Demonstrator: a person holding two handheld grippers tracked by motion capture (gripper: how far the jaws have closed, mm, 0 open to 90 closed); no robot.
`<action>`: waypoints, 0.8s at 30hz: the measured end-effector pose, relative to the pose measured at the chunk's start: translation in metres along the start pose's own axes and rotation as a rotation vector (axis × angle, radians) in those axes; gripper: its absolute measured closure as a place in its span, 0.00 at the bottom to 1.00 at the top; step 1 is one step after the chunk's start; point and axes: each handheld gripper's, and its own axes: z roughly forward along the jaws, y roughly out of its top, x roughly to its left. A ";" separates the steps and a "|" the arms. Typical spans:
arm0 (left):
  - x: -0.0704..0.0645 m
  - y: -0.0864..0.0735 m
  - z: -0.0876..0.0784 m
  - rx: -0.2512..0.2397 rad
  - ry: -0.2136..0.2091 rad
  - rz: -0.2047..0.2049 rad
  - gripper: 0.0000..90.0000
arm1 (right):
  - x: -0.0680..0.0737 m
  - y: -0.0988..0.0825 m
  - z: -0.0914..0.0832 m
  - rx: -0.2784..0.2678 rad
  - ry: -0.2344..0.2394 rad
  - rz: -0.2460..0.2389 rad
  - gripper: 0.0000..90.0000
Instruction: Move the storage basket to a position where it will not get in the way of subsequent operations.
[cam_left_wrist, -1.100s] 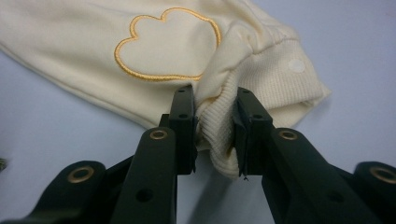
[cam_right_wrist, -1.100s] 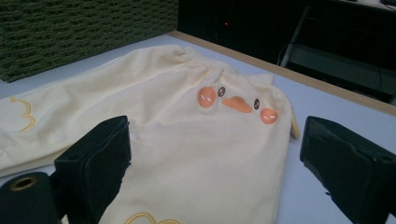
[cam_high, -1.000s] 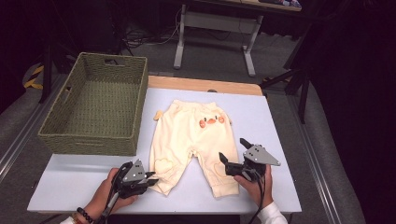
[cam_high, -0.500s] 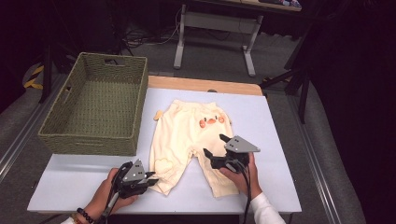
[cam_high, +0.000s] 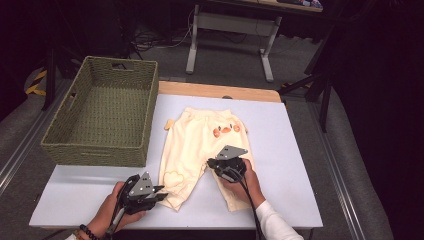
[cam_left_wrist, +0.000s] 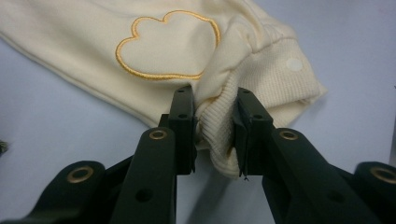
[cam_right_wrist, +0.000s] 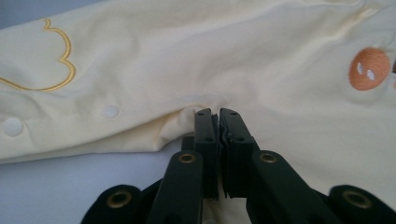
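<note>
Cream baby pants (cam_high: 192, 142) with orange embroidery lie flat on the pale table (cam_high: 295, 150). My left gripper (cam_high: 162, 194) is at the near end of the left leg, shut on its ribbed cuff (cam_left_wrist: 280, 79); the left gripper view shows the knit squeezed between the pads (cam_left_wrist: 184, 116), below a stitched cloud outline (cam_left_wrist: 168, 46). My right gripper (cam_high: 212, 164) is at the crotch between the two legs. Its jaws have just closed, and in the right gripper view (cam_right_wrist: 217, 116) they meet on a puckered fold of the pants (cam_right_wrist: 233, 56).
A green woven basket (cam_high: 95, 155) stands at the back left of the table, close to the left edge of the pants. A wooden strip (cam_high: 220, 91) runs along the far edge. Bare table surface lies to the right of the pants.
My right gripper has moved left from the outer side of the right leg to the crotch and gone from open to shut on the fabric. The left gripper has stayed put.
</note>
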 end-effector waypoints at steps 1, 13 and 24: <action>0.000 0.000 -0.001 0.005 -0.002 0.002 0.80 | 0.002 0.001 0.004 0.029 0.026 -0.008 1.00; 0.001 -0.005 -0.008 0.018 -0.009 0.008 0.80 | 0.002 0.009 0.001 0.030 0.004 -0.042 1.00; 0.002 -0.007 -0.007 0.003 -0.014 -0.007 0.80 | 0.003 0.011 0.010 0.082 0.012 -0.072 1.00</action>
